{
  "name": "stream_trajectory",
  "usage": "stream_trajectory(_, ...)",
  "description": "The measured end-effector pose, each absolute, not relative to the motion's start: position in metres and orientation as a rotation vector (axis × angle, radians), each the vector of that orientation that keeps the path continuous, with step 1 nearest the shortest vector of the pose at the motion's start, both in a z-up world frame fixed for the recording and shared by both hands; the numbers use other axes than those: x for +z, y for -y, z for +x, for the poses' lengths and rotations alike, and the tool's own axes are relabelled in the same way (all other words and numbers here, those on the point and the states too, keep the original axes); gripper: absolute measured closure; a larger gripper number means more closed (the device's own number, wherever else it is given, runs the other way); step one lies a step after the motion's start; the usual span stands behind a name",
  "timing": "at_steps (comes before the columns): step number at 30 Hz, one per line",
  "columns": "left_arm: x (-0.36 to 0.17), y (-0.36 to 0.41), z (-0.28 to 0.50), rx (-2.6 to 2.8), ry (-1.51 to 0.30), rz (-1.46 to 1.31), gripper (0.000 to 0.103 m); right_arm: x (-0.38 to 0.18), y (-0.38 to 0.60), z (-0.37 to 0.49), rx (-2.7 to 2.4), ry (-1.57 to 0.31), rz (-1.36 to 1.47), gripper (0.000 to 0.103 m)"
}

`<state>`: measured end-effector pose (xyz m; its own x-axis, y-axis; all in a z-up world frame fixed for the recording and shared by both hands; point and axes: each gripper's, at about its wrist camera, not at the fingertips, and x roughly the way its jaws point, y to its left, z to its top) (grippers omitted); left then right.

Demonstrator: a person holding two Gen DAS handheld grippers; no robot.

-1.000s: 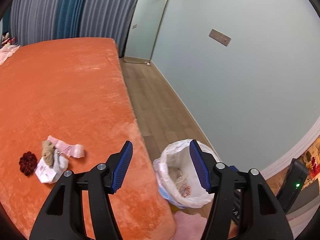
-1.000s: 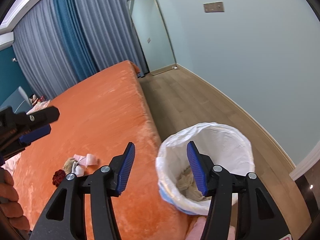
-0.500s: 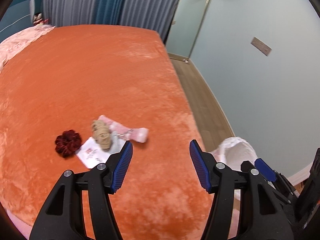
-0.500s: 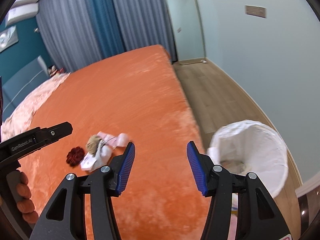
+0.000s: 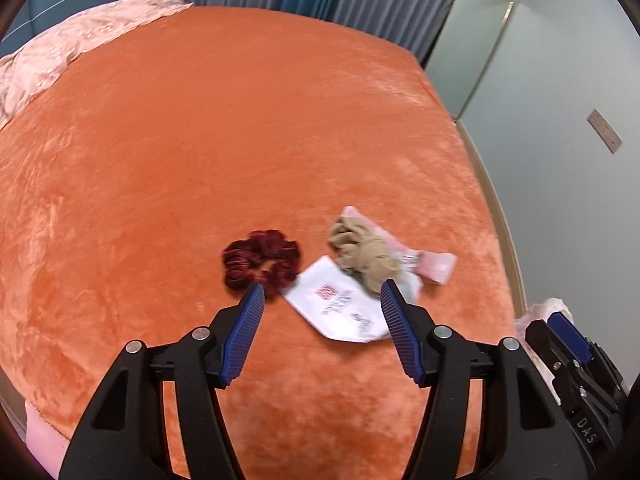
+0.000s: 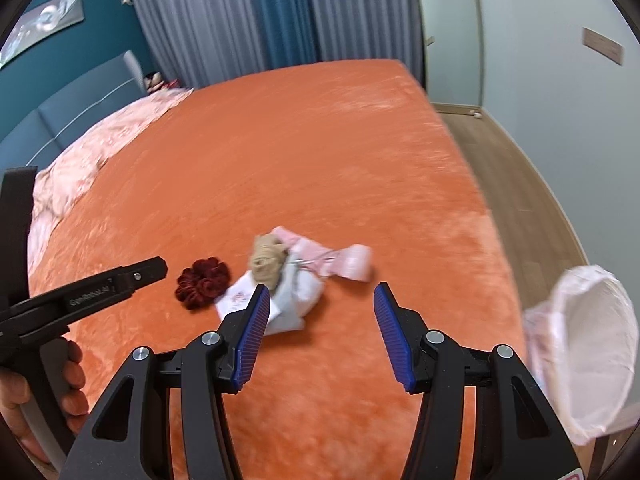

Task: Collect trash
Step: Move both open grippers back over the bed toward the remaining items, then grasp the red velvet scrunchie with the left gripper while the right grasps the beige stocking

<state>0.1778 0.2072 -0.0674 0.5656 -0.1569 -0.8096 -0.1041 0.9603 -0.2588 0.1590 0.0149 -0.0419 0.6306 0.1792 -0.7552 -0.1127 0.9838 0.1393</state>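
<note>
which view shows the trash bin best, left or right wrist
The right wrist view. There the white-lined trash bin shows its open mouth and liner beside the orange bed, at the right edge. The left wrist view catches only a pale sliver of the liner past the bed's edge, mostly hidden behind the right gripper.

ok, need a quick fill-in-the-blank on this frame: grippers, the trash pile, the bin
1. Both the left gripper and right gripper are ____.
2. The dark red scrunchie lies on the ____ bedspread.
3. The tan wad rests partly on a ____ packet.
4. The bin is lined with a ____ bag.

Missing words: open; orange; white; white
</note>
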Motion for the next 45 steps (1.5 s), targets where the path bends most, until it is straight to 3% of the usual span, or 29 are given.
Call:
stream_trajectory(16,-0.151,-0.266,0.247,0.023,-1.106,-0.397,0.047,-0.110,-0.092,0.238,0.225,-0.994,0.019,0.050)
stream_trajectory(19,-0.163,-0.265,0.255,0.000,-1.133,-0.414,0.055,-0.121,-0.098,0.248,0.223,-1.010,0.010,0.055)
stream_trajectory(23,-0.174,-0.262,0.259,-0.015,-1.149,-0.428,0.074,-0.134,-0.098,0.256,0.222,-1.042,0.004,0.076)
stream_trajectory(27,-0.175,-0.260,0.259,-0.003,-1.147,-0.416,0.090,-0.138,-0.096,0.257,0.227,-1.049,0.022,0.085)
stream_trajectory(35,-0.141,-0.248,0.250,-0.026,-1.089,-0.404,0.095,-0.100,-0.084,0.243,0.256,-0.973,0.063,0.093)
stream_trajectory(45,-0.046,-0.188,0.229,-0.143,-0.954,-0.346,0.095,-0.021,-0.030,0.213,0.231,-0.806,0.137,0.095)
